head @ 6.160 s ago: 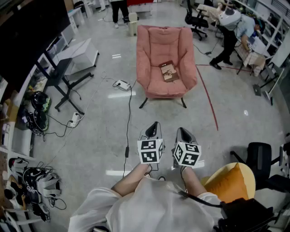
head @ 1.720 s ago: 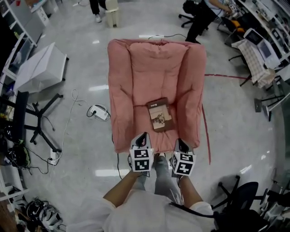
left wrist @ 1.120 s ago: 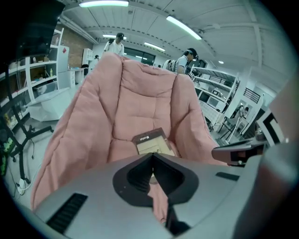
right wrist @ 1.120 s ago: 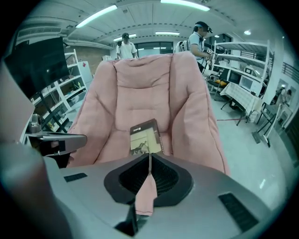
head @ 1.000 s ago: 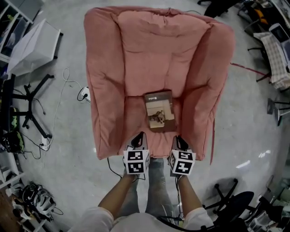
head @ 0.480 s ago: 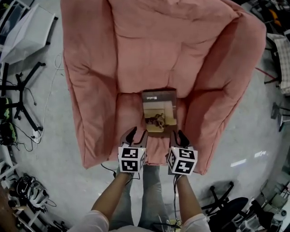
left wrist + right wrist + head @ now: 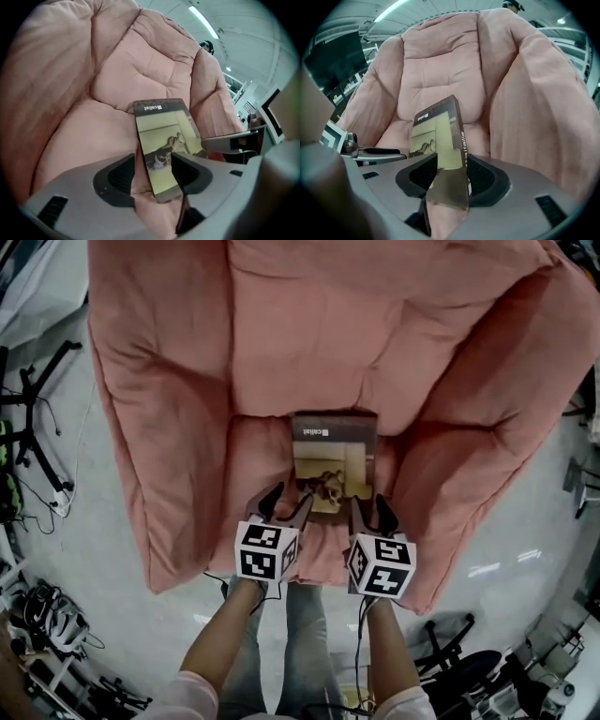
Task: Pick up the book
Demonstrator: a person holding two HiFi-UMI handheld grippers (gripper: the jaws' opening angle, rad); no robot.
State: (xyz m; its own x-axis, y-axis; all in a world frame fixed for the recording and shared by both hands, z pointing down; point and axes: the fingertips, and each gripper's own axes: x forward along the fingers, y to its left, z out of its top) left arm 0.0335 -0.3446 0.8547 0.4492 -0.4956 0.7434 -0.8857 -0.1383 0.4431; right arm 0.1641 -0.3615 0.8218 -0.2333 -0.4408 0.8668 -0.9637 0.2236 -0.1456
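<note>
A brown-and-cream book lies flat on the seat of a pink armchair. Both grippers hover at the book's near edge, and both sets of jaws are opening. My left gripper is at the near left corner. In the left gripper view that corner of the book lies between the spread jaws of the left gripper. My right gripper is at the near right corner. The right gripper view shows the book reaching in between the right gripper's pads. No pad is seen pressing on it.
The chair's padded arms rise on both sides of the seat. On the floor to the left are a black stand's legs and headsets. An office chair base sits at bottom right. The person's legs stand before the seat.
The view has closed in on the armchair. Both grippers have sunk to the book's near edge, and their jaws have gone from shut to spread apart.
</note>
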